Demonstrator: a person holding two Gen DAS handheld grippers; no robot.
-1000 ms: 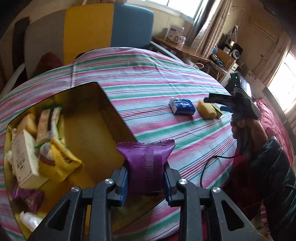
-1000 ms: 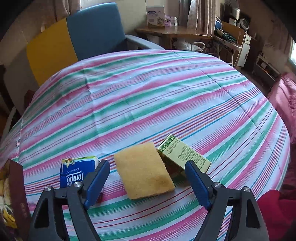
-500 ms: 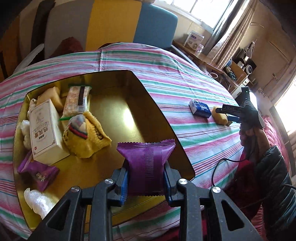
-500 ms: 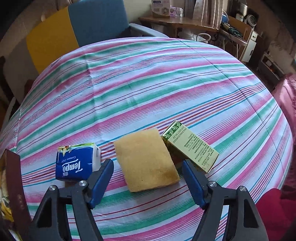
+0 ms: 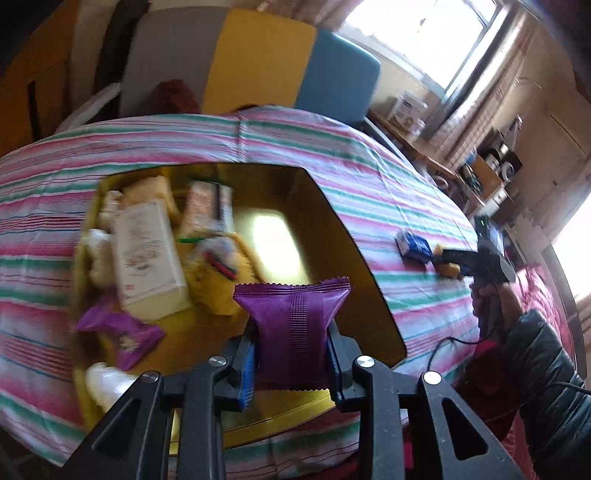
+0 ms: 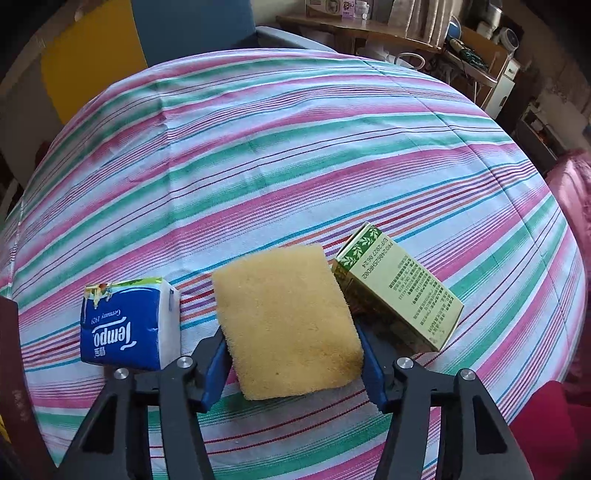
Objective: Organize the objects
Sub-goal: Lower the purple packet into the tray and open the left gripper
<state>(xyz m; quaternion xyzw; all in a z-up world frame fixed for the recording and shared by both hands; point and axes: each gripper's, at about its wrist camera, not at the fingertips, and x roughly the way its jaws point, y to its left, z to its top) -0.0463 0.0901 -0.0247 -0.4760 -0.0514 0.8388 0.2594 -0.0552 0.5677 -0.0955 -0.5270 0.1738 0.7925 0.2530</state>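
Note:
My left gripper (image 5: 291, 354) is shut on a purple snack packet (image 5: 291, 317), held upright over the near part of a gold box (image 5: 343, 236). The box holds a white carton (image 5: 147, 258), a yellow pouch (image 5: 218, 280), another purple packet (image 5: 122, 332) and several more items, all blurred. In the right wrist view a yellow sponge (image 6: 284, 314) lies between the closing jaws of my right gripper (image 6: 291, 362), whose blue pads (image 6: 216, 362) meet its two sides. A blue tissue pack (image 6: 125, 325) lies left of the sponge. A green carton (image 6: 399, 291) leans at its right.
The striped tablecloth (image 6: 295, 147) covers a round table. A chair with grey, yellow and blue panels (image 5: 258, 62) stands behind it. A person's hand and dark sleeve (image 5: 535, 354) hold the right gripper (image 5: 454, 258) at the table's right edge. A cluttered desk (image 6: 369, 29) stands by the window.
The left gripper has slid with the purple packet over the gold box, showing more of its contents. The right gripper has sunk toward the sponge and its jaws have closed in on it.

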